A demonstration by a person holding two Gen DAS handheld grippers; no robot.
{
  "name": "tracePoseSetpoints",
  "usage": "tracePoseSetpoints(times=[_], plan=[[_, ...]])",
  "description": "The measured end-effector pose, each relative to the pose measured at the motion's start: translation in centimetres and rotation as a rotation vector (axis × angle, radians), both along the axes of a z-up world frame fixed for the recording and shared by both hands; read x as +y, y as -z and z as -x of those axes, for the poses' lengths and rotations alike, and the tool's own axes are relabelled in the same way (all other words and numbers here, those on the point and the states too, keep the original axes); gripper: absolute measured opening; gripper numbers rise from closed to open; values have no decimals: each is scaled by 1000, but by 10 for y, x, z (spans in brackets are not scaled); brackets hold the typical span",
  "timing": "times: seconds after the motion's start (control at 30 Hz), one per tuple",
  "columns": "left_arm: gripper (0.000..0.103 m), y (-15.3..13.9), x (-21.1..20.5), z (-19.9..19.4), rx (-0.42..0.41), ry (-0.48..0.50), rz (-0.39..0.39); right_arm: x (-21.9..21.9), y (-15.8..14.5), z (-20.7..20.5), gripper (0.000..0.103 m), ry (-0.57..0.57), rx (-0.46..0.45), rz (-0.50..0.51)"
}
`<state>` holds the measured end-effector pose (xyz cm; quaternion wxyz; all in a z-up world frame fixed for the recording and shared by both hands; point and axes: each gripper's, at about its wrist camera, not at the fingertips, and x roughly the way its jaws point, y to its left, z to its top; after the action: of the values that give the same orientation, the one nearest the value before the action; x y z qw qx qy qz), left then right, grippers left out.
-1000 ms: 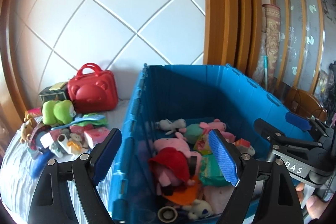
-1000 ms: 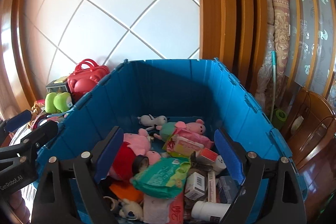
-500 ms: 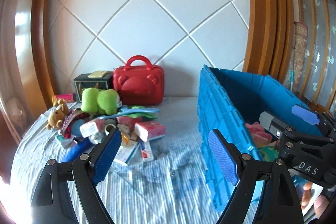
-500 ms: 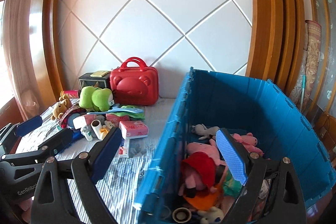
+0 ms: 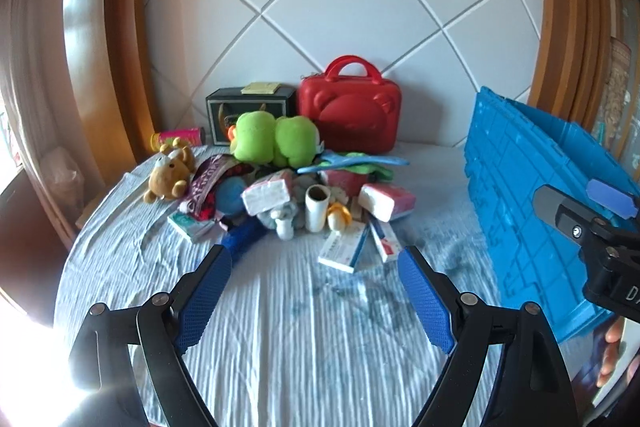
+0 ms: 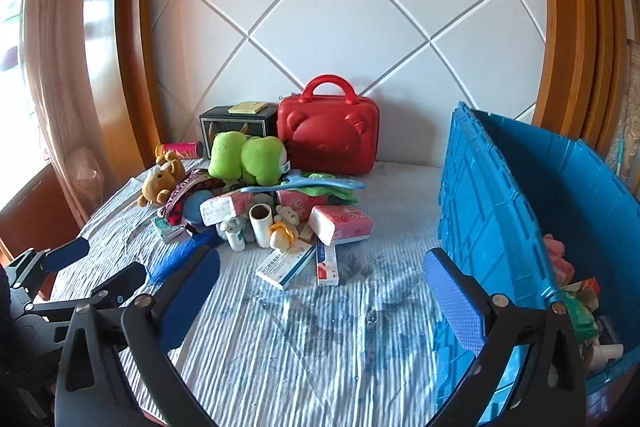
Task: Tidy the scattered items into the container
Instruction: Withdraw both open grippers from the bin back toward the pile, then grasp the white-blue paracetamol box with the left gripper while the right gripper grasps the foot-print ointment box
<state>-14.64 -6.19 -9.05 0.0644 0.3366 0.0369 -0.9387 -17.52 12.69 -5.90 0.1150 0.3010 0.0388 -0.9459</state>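
I judge the tidying partway through: some things lie in the big blue ribbed plastic crate [image 6: 500,211], and a whole heap is left outside it on the blue-and-white striped cloth surface [image 6: 304,339].

In the right wrist view the crate stands at 3 o'clock, and over its near rim I see a pink soft toy [image 6: 558,255] and a green packet [image 6: 578,311] inside; how full it is, I cannot tell from here.

The heap lies at 11 to 12 o'clock, well apart from the crate. In it are a green plush frog [image 5: 276,141], a small brown teddy bear [image 5: 168,179], a pink-and-white tissue pack [image 5: 386,202], a white paper roll with a cardboard core [image 5: 316,207] and two flat white medicine boxes [image 5: 344,251] nearest to me. Behind the heap, against the wall, stand a red bear-faced hard case [image 5: 350,119] and a dark box [image 5: 248,111]; whether those count as scattered items, I cannot say.

My left gripper [image 5: 316,291] has its blue pads spread wide with nothing between them, hovering above the cloth and facing the heap. My right gripper [image 6: 320,291] is likewise spread and empty, near the crate's corner.
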Motion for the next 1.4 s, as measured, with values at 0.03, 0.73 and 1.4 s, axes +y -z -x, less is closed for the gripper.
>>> tracePoseSetpoints(times=[0.03,0.73,1.4], plan=[[86,11,-7,2,-24,-13,-3,-4,10,4,103,-3,-24,-5],[86,162,-62,83,-368,-152,-18,-11,187,127,103,-32,-430,-49],[86,225,32,269,-500,223,27,2,238,236,103,86,-532,-5]])
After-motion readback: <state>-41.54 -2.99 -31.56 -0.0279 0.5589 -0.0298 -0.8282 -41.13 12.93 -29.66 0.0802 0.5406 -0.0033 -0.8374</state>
